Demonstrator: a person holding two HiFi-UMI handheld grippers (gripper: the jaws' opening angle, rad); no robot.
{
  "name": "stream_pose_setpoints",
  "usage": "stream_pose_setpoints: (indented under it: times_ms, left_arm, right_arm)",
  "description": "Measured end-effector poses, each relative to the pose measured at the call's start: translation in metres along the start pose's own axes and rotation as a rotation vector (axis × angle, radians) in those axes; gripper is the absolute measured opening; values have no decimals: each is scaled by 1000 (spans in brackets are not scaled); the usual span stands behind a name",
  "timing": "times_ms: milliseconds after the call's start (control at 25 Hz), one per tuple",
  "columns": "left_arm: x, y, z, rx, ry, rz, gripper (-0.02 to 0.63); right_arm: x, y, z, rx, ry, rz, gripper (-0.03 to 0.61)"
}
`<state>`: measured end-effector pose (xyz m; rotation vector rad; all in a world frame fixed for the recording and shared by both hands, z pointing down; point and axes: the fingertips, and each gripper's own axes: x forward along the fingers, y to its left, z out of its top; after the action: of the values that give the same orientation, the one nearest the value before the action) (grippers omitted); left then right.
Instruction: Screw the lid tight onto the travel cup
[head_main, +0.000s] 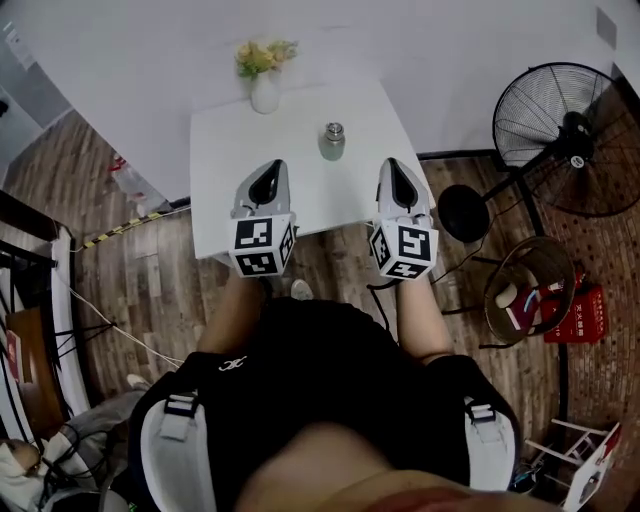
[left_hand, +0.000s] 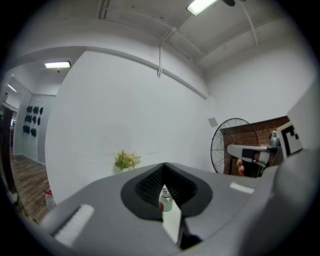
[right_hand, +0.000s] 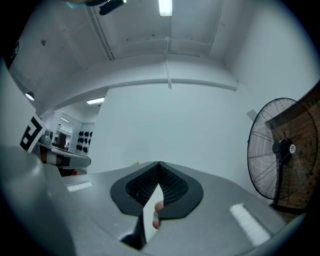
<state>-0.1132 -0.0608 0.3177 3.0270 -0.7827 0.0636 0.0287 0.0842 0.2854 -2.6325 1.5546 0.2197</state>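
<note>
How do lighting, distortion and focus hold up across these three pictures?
Head view: even light, sharp; the travel cup stands out on the bright white table. Left gripper view: heavy fisheye bending, black corners, ceiling lamp blown out. Right gripper view: same bending and dark corners, the fan stretched at the edge, the right gripper close and soft.

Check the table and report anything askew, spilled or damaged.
Nothing stands out. The cup stands upright on the table with its lid on top. The vase is upright at the far edge, and no spill shows. The left gripper and right gripper are shut, empty and apart from the cup.
</note>
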Motion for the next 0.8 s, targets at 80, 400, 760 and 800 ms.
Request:
stream_pose_setpoints:
  times_ms: [80,400,760,800]
  left_arm:
    - [20,12,-1,-5,8,-8,51]
    - [94,63,-15,-40,41,-24,51]
    - [157,87,-23,-72,69,-65,51]
    - [161,87,-23,-83,77,-67,51]
  right_arm:
    - [24,0,-4,-1,10,0,-3]
    - [107,3,-28,-34,53,-9,-3]
    - [163,-14,-54,-52,107,-41,-3]
    - [167,-16,-57,-48,113,-38,-3]
